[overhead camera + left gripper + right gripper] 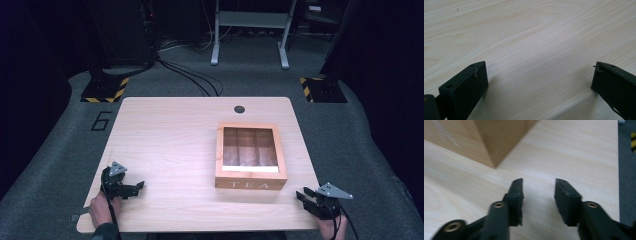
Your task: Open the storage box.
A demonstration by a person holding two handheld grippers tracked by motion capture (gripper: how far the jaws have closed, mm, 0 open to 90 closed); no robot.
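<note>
Tools (141,185) (299,194) apart, empty, near box (251,185).

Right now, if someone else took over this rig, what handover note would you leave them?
Left gripper: open, empty, low over the table at its near left corner.
Right gripper: open, empty, at the near right edge, jaws aimed toward the tea box.
Tea box: right of centre, windowed lid closed, "TEA" face toward the person.
Done: nothing visible; box untouched.
Left: probably reach the box and open its lid.

Light wooden table (170,145) carries a wooden tea box (251,156)
</note>
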